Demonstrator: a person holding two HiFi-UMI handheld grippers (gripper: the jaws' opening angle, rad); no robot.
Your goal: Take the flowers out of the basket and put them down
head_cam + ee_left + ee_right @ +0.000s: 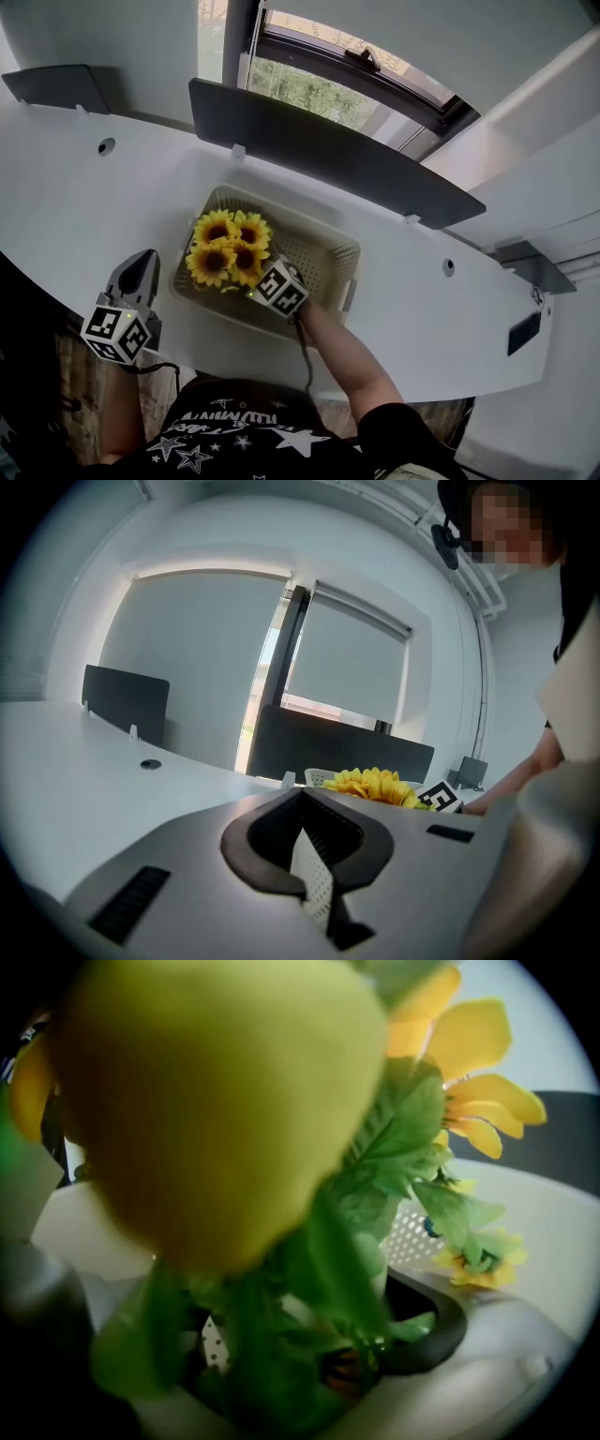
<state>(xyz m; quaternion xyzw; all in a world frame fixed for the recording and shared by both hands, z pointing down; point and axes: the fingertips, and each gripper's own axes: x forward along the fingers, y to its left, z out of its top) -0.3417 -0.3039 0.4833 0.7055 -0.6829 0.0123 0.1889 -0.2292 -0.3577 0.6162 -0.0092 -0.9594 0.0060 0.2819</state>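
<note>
A bunch of yellow sunflowers (pixel 228 248) stands in the left half of a cream perforated basket (pixel 323 234) on the white desk. My right gripper (pixel 259 278) reaches in from the near side, shut on the green stems under the blooms; its marker cube hides the jaws in the head view. In the right gripper view the stems and leaves (pixel 328 1269) fill the right gripper (pixel 347 1358), and a blurred bloom (pixel 216 1101) blocks most of the picture. My left gripper (pixel 145 262) hovers over the desk left of the basket, shut and empty. The left gripper (pixel 302 803) looks toward the sunflowers (pixel 375 785).
A long dark partition panel (pixel 319 150) stands behind the basket and a shorter one (pixel 56 86) at the far left. Cable grommets (pixel 106 146) (pixel 448 266) sit in the desk. A window (pixel 319 89) lies beyond. The desk's near edge runs just in front of me.
</note>
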